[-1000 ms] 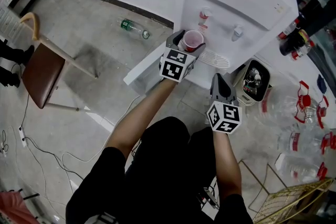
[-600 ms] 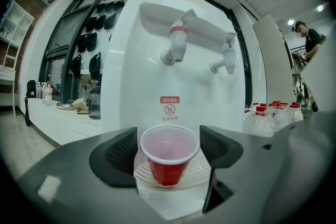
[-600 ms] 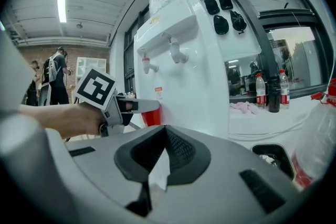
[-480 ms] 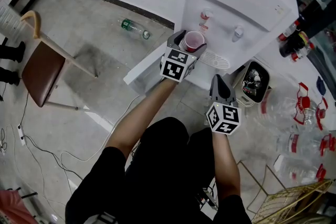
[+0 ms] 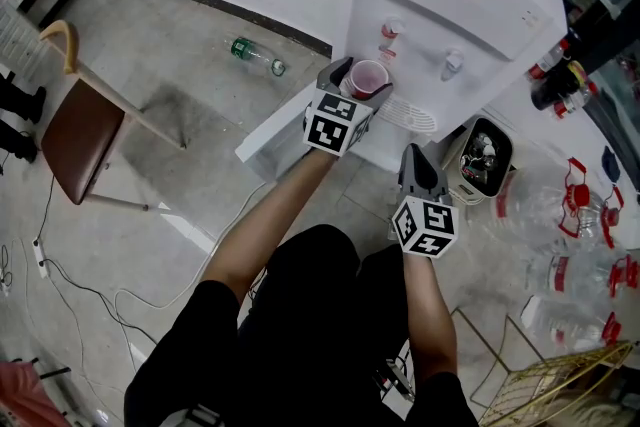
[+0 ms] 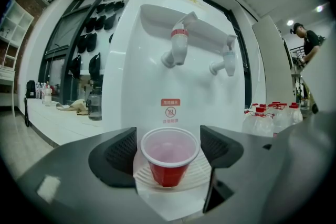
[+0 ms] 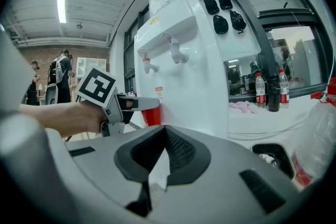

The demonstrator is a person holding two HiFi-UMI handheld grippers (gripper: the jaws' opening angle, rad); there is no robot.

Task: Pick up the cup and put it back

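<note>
- My left claw [image 6: 168,140] is spread around the cup [image 6: 169,169], low centre in the left gripper view. The pads sit just beside the rim, which looks round, so I judge no squeeze yet.
- The cup stands upright on the drip tray [image 6: 201,178], under the red tap [image 6: 178,45].
- I'd close softly on that thin wall and lift only slightly.
- My right claw [image 7: 164,138] is pressed together, empty and well apart.
</note>
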